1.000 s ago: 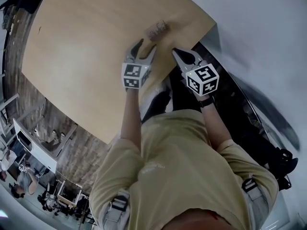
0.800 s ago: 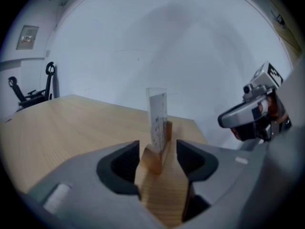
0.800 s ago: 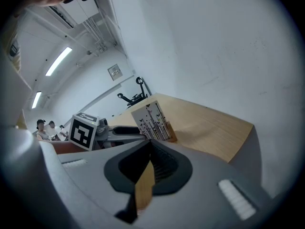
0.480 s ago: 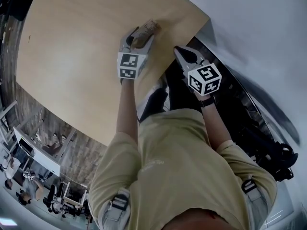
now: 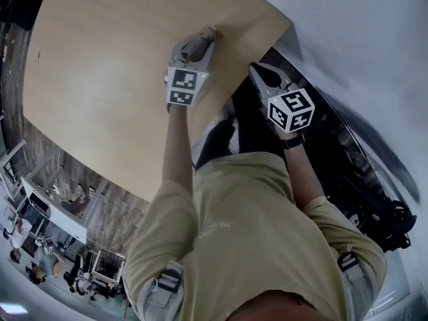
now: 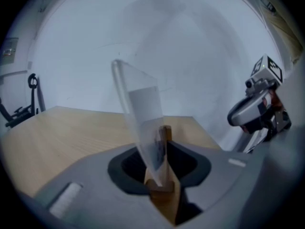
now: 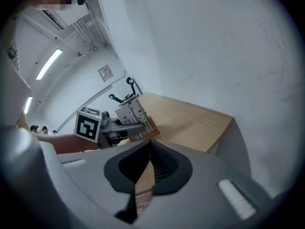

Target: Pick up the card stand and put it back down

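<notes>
The card stand (image 6: 143, 113) is a clear plate with a printed card in a small wooden base, standing near the far right corner of the wooden table (image 5: 107, 79). In the head view the card stand (image 5: 206, 33) shows between the fingers of my left gripper (image 5: 194, 45). My left gripper (image 6: 162, 190) has just been closing and its jaws now press on the wooden base. My right gripper (image 5: 257, 71) hovers off the table's right edge, shut and holding nothing. The right gripper view shows the right gripper (image 7: 138, 194), the left gripper (image 7: 119, 128) and the card stand (image 7: 136, 118).
The table's right edge and far corner (image 5: 284, 25) lie close to both grippers. Beyond it is a pale wall (image 5: 361, 39); dark furniture (image 5: 348, 172) stands under my right arm. The right gripper (image 6: 252, 111) shows at the right of the left gripper view.
My left gripper moved forward over the table to the card stand, and its jaws closed around the wooden base. The right gripper shifted slightly forward beside the table edge.
</notes>
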